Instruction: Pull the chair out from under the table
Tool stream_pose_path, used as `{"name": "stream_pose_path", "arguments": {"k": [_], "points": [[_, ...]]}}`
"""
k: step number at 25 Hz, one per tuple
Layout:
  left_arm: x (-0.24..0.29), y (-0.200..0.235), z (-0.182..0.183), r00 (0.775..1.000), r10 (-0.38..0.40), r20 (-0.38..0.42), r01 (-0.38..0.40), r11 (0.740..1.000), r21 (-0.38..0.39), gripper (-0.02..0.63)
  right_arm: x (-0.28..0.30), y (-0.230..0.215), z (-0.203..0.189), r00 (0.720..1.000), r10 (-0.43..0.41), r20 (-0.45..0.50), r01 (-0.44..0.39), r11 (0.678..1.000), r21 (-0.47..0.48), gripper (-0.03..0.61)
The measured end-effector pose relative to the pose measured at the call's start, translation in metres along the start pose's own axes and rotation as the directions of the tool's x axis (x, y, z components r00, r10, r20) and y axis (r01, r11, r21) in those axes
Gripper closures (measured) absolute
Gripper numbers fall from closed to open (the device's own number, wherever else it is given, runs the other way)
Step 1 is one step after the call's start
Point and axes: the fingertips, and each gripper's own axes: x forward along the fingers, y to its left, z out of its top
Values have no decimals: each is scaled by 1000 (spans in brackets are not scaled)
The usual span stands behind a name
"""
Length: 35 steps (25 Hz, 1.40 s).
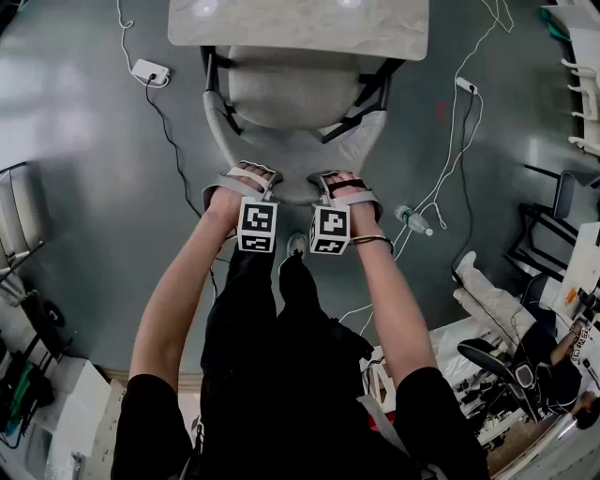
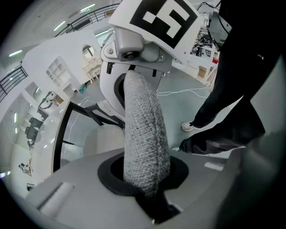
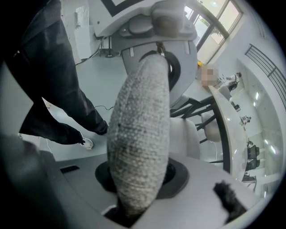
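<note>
**Both grippers clamped on the chair's backrest**

The grey fabric chair (image 1: 292, 89) stands with its seat tucked under the near edge of the table (image 1: 298, 28). The left gripper (image 1: 247, 176) and right gripper (image 1: 337, 180) sit side by side on top of the backrest (image 1: 296, 164). Each points steeply down, its jaws narrowed tight onto the padded upper edge.

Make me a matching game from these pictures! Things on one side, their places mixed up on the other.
Things: 1 chair; 2 clear bottle; 3 power strip; 4 left tool.
Places: A on the floor, right of the chair; B clamped on the chair's backrest; C seat partly under the table; D on the floor, left of the chair.
Pairs: 1-C, 2-A, 3-D, 4-B.
</note>
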Motion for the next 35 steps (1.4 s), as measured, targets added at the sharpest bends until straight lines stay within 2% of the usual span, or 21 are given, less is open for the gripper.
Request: {"name": "stream_pose_path", "arguments": {"k": [35], "points": [[-3, -47, 34, 1000, 2, -15, -3, 999, -51, 535, -17, 52, -8, 1000, 7, 8, -6, 999, -33, 474]]}}
